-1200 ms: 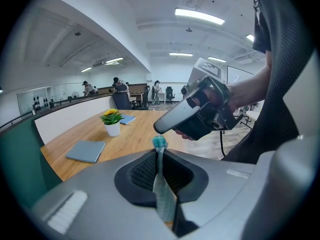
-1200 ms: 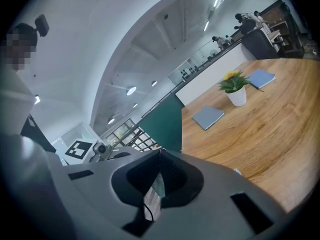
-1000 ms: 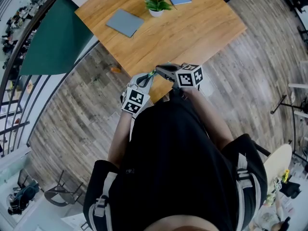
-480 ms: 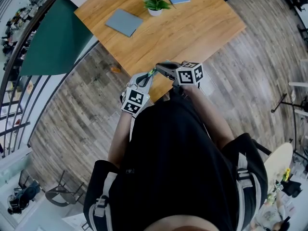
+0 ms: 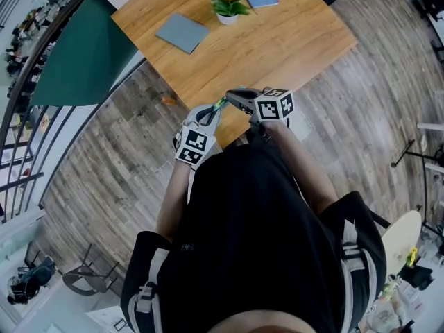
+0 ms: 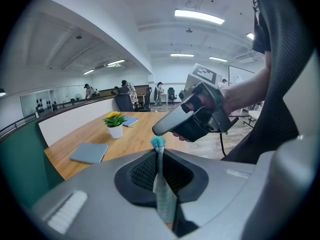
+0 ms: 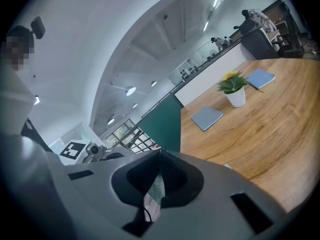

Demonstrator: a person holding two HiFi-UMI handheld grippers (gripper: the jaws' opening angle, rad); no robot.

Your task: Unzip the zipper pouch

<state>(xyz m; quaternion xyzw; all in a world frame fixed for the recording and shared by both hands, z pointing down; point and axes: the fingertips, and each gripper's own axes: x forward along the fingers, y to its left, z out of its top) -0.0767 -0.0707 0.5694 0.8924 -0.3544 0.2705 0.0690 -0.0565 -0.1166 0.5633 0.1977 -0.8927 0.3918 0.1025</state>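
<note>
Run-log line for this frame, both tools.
left tool: shut on zipper pouch | right tool: shut on zipper pouch | where: near edge of wooden table

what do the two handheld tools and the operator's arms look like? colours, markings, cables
The left tool and right tool have smooth grey shells with black ribbed pads. Each carries a white cube printed with black square markers. A black cable hangs from the right one. The person wears a black top with pale shoulder straps; forearms are bare.
</note>
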